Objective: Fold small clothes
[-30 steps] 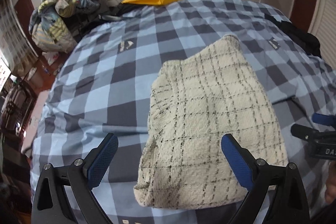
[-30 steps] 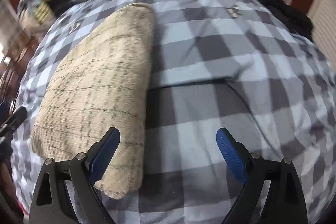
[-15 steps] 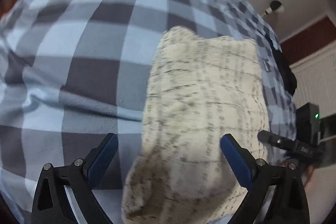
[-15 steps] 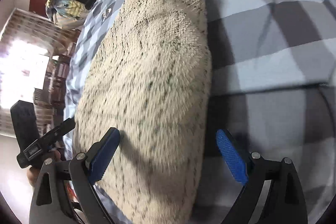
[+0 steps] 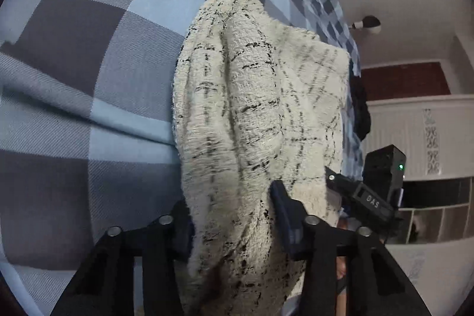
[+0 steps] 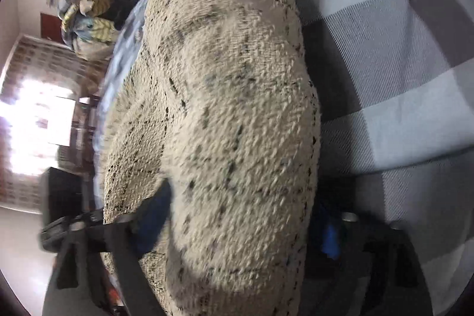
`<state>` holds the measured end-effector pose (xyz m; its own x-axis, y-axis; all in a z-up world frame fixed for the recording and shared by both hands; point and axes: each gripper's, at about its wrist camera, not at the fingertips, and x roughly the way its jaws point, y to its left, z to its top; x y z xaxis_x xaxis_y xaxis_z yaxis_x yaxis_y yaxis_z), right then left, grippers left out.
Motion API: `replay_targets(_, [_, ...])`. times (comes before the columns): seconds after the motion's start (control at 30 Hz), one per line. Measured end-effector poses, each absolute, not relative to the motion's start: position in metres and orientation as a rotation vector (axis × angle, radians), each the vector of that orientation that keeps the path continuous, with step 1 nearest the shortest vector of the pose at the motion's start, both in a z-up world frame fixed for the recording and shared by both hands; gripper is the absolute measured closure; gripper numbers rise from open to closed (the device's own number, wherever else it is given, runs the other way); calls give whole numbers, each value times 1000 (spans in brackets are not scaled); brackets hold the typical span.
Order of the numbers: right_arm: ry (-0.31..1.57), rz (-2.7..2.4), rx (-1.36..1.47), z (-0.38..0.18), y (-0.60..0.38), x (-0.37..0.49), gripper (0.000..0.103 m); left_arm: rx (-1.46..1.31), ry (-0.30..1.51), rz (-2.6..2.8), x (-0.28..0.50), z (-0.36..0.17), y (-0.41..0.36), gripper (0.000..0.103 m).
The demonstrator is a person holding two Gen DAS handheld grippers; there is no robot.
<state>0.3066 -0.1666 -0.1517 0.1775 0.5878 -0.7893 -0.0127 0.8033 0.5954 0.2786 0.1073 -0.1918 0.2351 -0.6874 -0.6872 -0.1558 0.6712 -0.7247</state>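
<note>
Gripping the near edge of the cream knitted garment (image 5: 254,120) is the step in hand. The left gripper (image 5: 234,215) has just been closing, and its pads now pinch a bunched fold of the knit between them. The right gripper (image 6: 237,227) has also been closing; the thick edge of the garment fills the space between its jaws, and both seem to press on it, though this view is blurred. The garment lies on the checked bedsheet (image 5: 89,79), with its near end at the near edge of the bed and its far end flat towards the middle. In my judgement the next move calls for lifting both corners together, at equal height, and carrying them over to the far end, so that the fold comes straight and the knit does not slip out.
</note>
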Motion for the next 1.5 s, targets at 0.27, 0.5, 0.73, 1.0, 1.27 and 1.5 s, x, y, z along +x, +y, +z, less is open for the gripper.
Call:
replay_targets(0.27, [1133,408,378,-82,-161,271,71,-649,1166,-494,271,-123,64,83])
replay_targets(0.5, [1070,310,423,-24,-237,270,71,-544,1012,-626,302,-90,-21,84])
replay_targets(0.73, [1166,232,510,-75,-301,286,70,-647,1103,-605,342,-174,-41,85])
replay_targets(1.0, [1253,289,817,-128,-335,281,63,-424,1095,-492,331,-161,-41,49])
replay_targets(1.27, [1044,86,602,-3,-340,208,41,85,914,-314,259,-50,-46,13])
replay_targets(1.5, [863,2,323,108,-330,105,21,107,839,-270,171,15,-35,0])
